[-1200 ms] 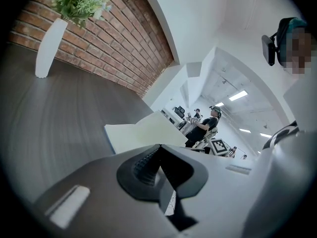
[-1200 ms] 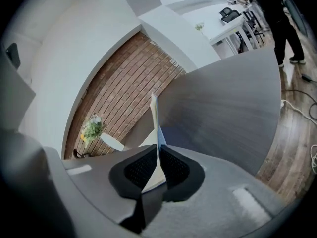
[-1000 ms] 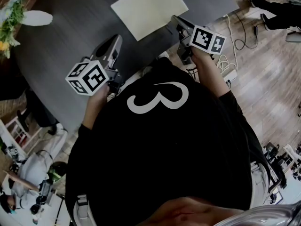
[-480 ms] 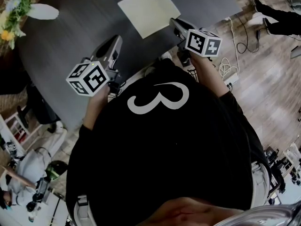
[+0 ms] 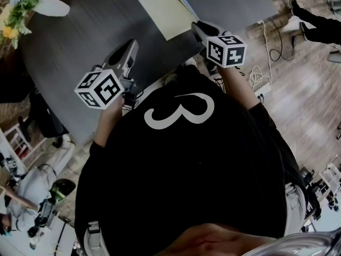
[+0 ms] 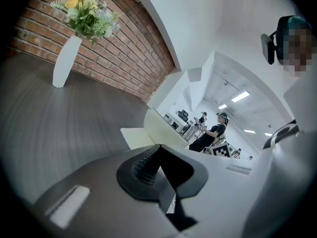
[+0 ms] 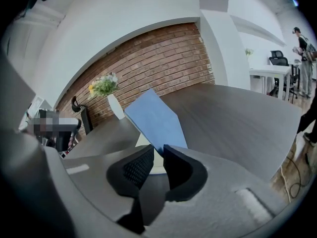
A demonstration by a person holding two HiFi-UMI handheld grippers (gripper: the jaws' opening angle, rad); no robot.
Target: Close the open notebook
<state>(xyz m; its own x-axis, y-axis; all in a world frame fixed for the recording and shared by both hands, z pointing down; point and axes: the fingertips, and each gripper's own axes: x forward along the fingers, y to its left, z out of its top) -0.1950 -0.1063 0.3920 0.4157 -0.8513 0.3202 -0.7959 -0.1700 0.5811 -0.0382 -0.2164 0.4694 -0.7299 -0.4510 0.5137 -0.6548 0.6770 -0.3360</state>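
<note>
The notebook [image 5: 165, 12] lies on the dark grey table [image 5: 80, 41], its cream left page flat. Its right half stands raised, edge-on in the head view. In the right gripper view that half shows as a tilted blue cover [image 7: 156, 120]. My right gripper [image 7: 158, 150] sits at the cover's near corner; its jaws have just been opening and a narrow gap shows, with the corner just beyond the tips, not pressed. In the head view the right gripper [image 5: 196, 26] is at the notebook's near right corner. My left gripper [image 6: 159, 147] hangs shut and empty over bare table, left of the notebook [image 6: 133, 135].
A white vase with flowers [image 5: 50, 7] stands at the table's far left, also the vase [image 6: 67, 61] before a brick wall. Cables and a power strip [image 5: 261, 73] lie on the wood floor right of the table. Someone's legs [image 5: 319, 25] show at the upper right.
The notebook's right half, flat a second ago, now stands raised, so the cream sheet looks narrower. My right gripper has rolled and edged towards the notebook. The left gripper looks unmoved.
</note>
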